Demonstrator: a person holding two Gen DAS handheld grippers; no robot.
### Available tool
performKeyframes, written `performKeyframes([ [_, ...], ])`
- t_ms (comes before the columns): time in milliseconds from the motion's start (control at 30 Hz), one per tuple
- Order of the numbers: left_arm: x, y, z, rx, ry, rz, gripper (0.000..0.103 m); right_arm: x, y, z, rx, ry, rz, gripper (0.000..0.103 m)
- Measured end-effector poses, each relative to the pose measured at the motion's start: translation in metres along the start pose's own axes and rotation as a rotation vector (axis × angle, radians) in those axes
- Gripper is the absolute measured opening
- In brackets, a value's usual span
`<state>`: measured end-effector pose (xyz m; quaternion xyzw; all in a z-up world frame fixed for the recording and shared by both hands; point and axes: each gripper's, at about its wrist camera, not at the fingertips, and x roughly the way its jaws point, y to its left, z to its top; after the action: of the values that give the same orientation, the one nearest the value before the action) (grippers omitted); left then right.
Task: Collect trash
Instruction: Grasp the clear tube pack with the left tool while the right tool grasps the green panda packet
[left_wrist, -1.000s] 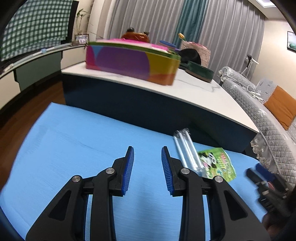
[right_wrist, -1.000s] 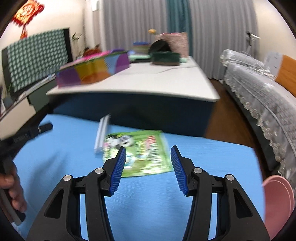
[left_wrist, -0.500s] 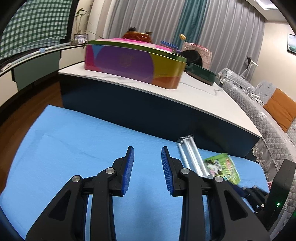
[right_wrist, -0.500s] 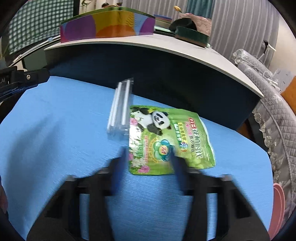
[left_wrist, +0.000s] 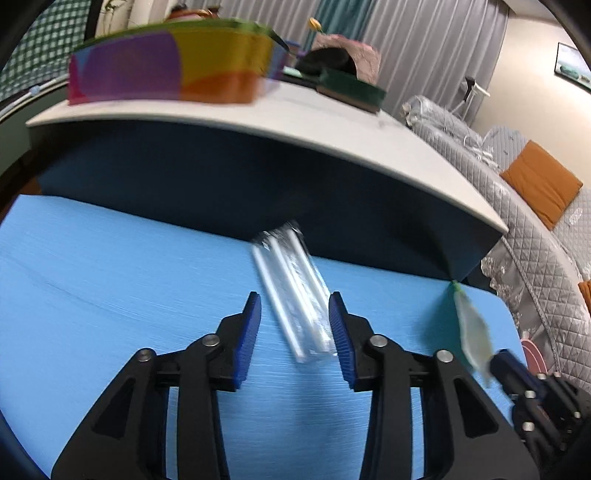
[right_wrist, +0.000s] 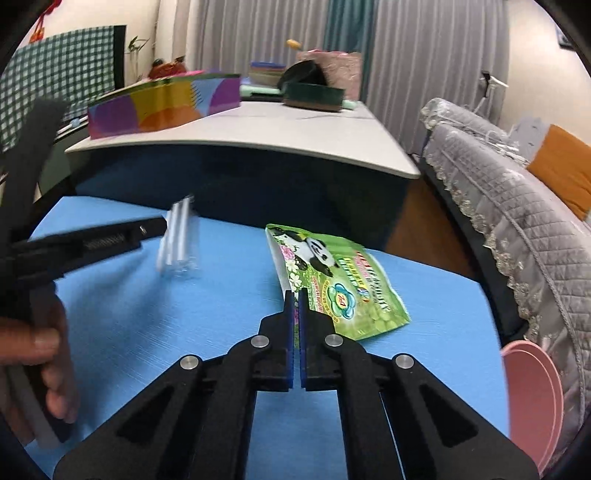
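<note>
The left gripper stands wide open, its blue pads spread to either side of a clear packet of white sticks that lies on the blue cloth. The packet's near end sits between the pads, closer to the right one; whether it touches that pad cannot be told through the blur.

The right gripper is clenched on the near edge of a green panda wrapper, its two pads pressed almost together on the foil. The wrapper fans out ahead and to the right of the pads, its far end raised off the cloth.

The left wrist view shows that same wrapper only edge-on, as a thin pale sliver to the right of the left gripper, with the tip of the right gripper beneath it. The right wrist view shows the wrapper's printed face, the left gripper from the side with its tip at the packet, and the person's left hand on the handle at the left edge.

To the lower right of the right gripper, a pink bin shows its rim beside the cloth; what it holds is hidden.

Beyond both grippers stands a white-topped table bearing a multicoloured box and a dark green tray.
</note>
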<state>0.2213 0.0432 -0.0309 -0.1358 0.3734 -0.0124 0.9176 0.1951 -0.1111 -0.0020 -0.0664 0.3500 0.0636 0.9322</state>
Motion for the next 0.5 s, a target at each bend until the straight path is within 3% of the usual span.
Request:
performKeyframes([
  [300, 0.020, -0.021, -0.008, 0.030, 0.083, 0.039, 0.042, -0.017, -0.024, -0.003, 0.034, -0.029, -0.026, 0.001],
  [333, 0.021, -0.021, -0.008, 0.031, 0.087, 0.039, 0.035, -0.019, -0.025, -0.002, 0.037, -0.032, -0.027, 0.001],
  [367, 0.021, -0.020, -0.009, 0.029, 0.090, 0.033, 0.017, -0.021, -0.027, -0.002, 0.041, -0.034, -0.028, 0.001],
  [433, 0.020, -0.019, -0.008, 0.020, 0.099, 0.022, 0.002, -0.027, -0.033, -0.002, 0.052, -0.041, -0.026, 0.001],
  [500, 0.013, -0.018, -0.009, 0.015, 0.090, 0.011, 0.000, -0.033, -0.035, -0.001, 0.058, -0.049, -0.030, 0.001],
])
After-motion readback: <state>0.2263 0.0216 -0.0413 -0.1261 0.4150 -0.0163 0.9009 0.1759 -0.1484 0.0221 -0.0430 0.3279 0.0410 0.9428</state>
